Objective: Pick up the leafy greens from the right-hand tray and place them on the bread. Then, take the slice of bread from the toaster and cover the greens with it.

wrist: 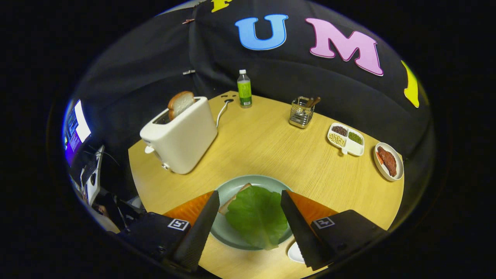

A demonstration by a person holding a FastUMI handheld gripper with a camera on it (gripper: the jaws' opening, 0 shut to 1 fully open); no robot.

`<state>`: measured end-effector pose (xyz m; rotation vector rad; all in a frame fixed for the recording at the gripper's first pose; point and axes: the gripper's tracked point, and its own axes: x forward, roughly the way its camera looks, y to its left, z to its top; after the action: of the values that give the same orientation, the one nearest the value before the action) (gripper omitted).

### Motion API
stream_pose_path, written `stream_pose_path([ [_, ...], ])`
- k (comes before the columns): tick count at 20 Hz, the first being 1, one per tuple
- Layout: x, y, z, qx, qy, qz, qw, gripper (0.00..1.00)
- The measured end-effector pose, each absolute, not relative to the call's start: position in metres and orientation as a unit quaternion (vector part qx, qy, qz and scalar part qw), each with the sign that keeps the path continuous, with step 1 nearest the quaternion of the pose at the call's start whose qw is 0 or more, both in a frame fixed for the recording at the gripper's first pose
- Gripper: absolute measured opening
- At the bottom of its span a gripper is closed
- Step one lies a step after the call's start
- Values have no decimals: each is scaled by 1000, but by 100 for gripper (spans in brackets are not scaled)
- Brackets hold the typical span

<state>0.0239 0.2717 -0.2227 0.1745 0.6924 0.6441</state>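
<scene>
1. The leafy greens, one broad crinkled leaf, lie on a slice of bread on a pale green plate. The leaf covers most of the bread; only a tan corner shows past the leaf's left edge.
2. The gripper has its two fingers spread wide apart, one on each side of the plate. The leaf lies between them and neither finger touches it; nothing is held.
3. A small white dish peeks out beside the right finger, just next to the plate's near rim. What it holds cannot be seen.
4. The plate rests on a light wooden table.
5. Beyond the fingers and to the left stands a white toaster. A second slice of bread stands upright in its slot, its browned top well above the casing. A white cord runs from behind the toaster toward the table's far edge.
6. At the far edge, near the cord's end, stands a green-labelled bottle with a white cap.
7. Right of the bottle is a wire caddy with wooden-handled utensils in it.
8. Further right sits a white divided tray with dark, green and pale beans in separate compartments.
9. Just beyond it, at the table's right edge, an oval white dish carries a reddish-brown slab of meat.
</scene>
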Motion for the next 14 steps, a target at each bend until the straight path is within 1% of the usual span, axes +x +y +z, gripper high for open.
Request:
stream_pose_path([
  [7, 30, 260, -138, 95, 235, 299, 920, 99],
  [11, 34, 282, -67, 88, 162, 321, 929, 99],
  [14, 36, 315, -23, 83, 124, 343, 927, 99],
])
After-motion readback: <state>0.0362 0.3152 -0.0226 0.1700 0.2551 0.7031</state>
